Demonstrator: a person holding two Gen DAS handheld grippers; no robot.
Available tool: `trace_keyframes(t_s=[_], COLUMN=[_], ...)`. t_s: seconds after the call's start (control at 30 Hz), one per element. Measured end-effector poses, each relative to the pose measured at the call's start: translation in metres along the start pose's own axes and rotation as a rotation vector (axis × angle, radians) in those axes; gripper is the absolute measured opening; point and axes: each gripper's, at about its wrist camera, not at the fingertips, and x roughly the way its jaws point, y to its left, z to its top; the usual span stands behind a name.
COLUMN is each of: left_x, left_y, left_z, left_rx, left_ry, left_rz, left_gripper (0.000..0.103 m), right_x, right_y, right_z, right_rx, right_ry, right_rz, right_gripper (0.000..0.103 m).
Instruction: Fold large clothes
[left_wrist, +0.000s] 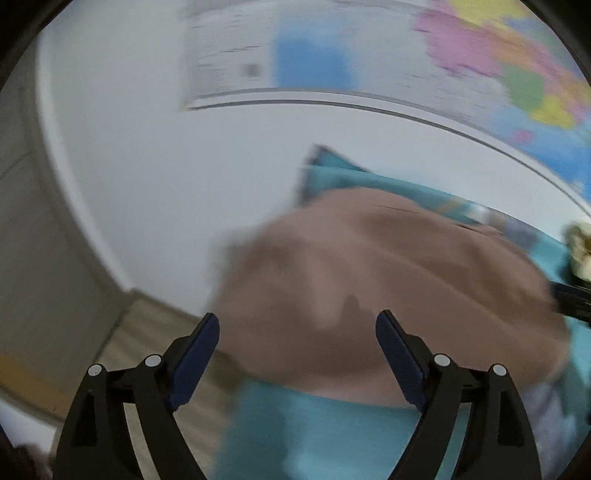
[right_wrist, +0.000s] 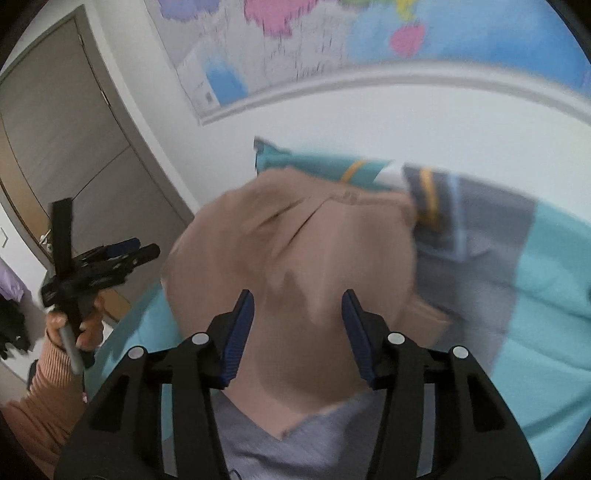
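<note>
A tan-brown garment (left_wrist: 369, 280) lies folded in a rounded heap on a teal bed cover (left_wrist: 317, 424). My left gripper (left_wrist: 297, 319) hangs open just in front of the heap's near edge, with nothing between its blue pads. In the right wrist view the same garment (right_wrist: 295, 251) fills the middle. My right gripper (right_wrist: 297, 295) stands open above it, pads apart and not pressing the cloth. The left gripper (right_wrist: 144, 251) also shows at the left of that view, held by a hand in an orange ribbed sleeve (right_wrist: 48, 387).
A grey garment (right_wrist: 280, 446) lies under the brown one's near edge. A striped grey and teal cloth (right_wrist: 461, 229) lies at the right. A coloured wall map (right_wrist: 332, 40) hangs behind the bed. A grey door (right_wrist: 74, 147) stands at the left, over wooden floor (left_wrist: 55, 295).
</note>
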Motion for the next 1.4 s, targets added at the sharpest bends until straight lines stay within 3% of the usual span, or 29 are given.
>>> trace_keyframes(t_s=[0.1, 0.27, 0.37, 0.53, 0.77, 0.9, 1.23, 1.4], left_x=[0.008, 0.027, 0.03, 0.017, 0.009, 0.022, -0.008, -0.019], left_y=[-0.026, -0.044, -0.038, -0.039, -0.06, -0.067, -0.082, -0.09], left_z=[-0.007, -0.027, -0.033, -0.037, -0.05, -0.059, -0.055, -0.054], left_rx=[0.016, 0.003, -0.013, -0.03, -0.01, -0.01, -0.003, -0.011], left_ry=[0.02, 0.075, 0.076, 0.065, 0.071, 0.119, 0.027, -0.023], left_rz=[-0.082, -0.104, -0.115, -0.102, -0.159, -0.153, -0.082, -0.05], left_gripper=[0.084, 0.084, 0.084, 0.084, 0.084, 0.082, 0.082, 0.089], right_x=[0.02, 0.014, -0.001, -0.021, 0.005, 0.007, -0.018, -0.028], right_y=[-0.01, -0.016, -0.009, 0.019, 0.044, 0.038, 0.036, 0.034], right_z=[-0.003, -0.012, -0.016, -0.033, -0.059, -0.064, -0.063, -0.064], right_rx=[0.029, 0.029, 0.009, -0.1, -0.235, -0.218, -0.181, -0.176], right_ry=[0.037, 0.031, -0.002, -0.049, 0.027, 0.039, -0.011, -0.034], right_rz=[-0.015, -0.027, -0.036, -0.05, -0.1, -0.094, -0.064, -0.068], right_gripper=[0.046, 0.042, 0.048, 0.05, 0.05, 0.05, 0.054, 0.059])
